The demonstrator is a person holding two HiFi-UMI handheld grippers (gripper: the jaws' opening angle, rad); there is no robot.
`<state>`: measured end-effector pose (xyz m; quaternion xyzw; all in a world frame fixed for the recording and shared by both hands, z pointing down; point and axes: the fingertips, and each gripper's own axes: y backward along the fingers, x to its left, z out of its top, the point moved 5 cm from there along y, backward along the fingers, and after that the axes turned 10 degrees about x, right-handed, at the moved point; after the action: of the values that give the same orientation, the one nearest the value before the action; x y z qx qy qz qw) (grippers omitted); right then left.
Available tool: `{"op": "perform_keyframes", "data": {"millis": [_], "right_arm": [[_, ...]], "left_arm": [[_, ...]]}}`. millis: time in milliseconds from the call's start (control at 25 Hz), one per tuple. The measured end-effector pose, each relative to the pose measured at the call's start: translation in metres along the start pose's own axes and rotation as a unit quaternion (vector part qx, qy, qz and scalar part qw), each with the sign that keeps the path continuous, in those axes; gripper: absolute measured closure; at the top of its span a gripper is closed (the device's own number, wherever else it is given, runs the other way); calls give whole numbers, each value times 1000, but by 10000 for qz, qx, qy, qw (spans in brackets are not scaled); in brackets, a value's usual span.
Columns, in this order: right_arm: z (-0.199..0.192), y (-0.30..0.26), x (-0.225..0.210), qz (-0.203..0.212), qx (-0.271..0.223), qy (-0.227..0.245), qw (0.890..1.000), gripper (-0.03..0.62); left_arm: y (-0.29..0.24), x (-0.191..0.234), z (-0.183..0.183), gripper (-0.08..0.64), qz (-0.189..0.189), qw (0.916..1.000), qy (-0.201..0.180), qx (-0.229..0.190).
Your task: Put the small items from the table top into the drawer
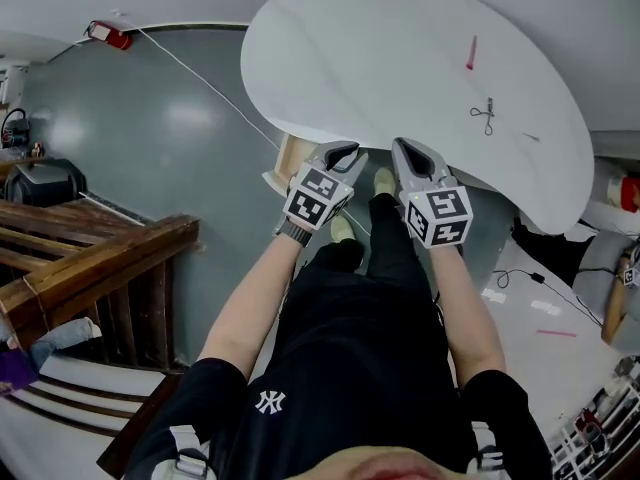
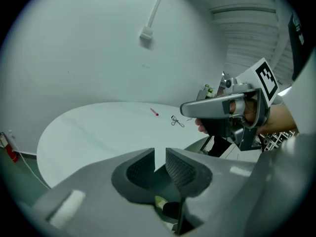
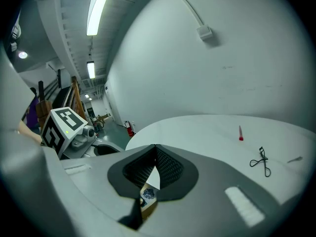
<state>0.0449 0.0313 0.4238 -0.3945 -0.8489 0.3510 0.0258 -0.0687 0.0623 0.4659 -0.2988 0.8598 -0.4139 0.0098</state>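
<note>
Small items sit in neither tool. The left gripper (image 2: 159, 154) has its jaws a narrow slit apart, and the right gripper (image 3: 156, 149) has its tips together on nothing. Just beyond them, a thin red stick (image 1: 471, 53) and a black metal eyelash curler (image 1: 486, 115) lie on the white oval table top (image 1: 380, 48). Around it are a grey-blue floor (image 1: 150, 138) and a brown wooden railing (image 1: 90, 258).

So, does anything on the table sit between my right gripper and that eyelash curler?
Nothing visible. Only bare table lies between the right gripper and the eyelash curler; the red stick lies farther back, off that line.
</note>
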Motion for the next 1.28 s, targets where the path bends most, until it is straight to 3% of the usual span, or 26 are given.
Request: {"op": "perform_keyframes", "data": {"millis": [160, 320, 680, 960, 1280], "right_arm": [[12, 16, -6, -133, -119, 9, 9998, 568], [21, 28, -13, -258, -203, 19, 9995, 568], [30, 57, -54, -623, -251, -105, 9977, 568], [22, 65, -104, -967, -212, -360, 9944, 568], [-4, 65, -188, -1594, 170, -774, 9840, 567]], "left_arm": [[5, -10, 28, 509, 16, 9995, -88, -290], [9, -20, 55, 549, -113, 9984, 54, -546], [-4, -48, 111, 560, -323, 9948, 42, -961], [-45, -66, 140, 560, -564, 9944, 5, -899], [-90, -75, 156, 560, -654, 9949, -25, -773]]}}
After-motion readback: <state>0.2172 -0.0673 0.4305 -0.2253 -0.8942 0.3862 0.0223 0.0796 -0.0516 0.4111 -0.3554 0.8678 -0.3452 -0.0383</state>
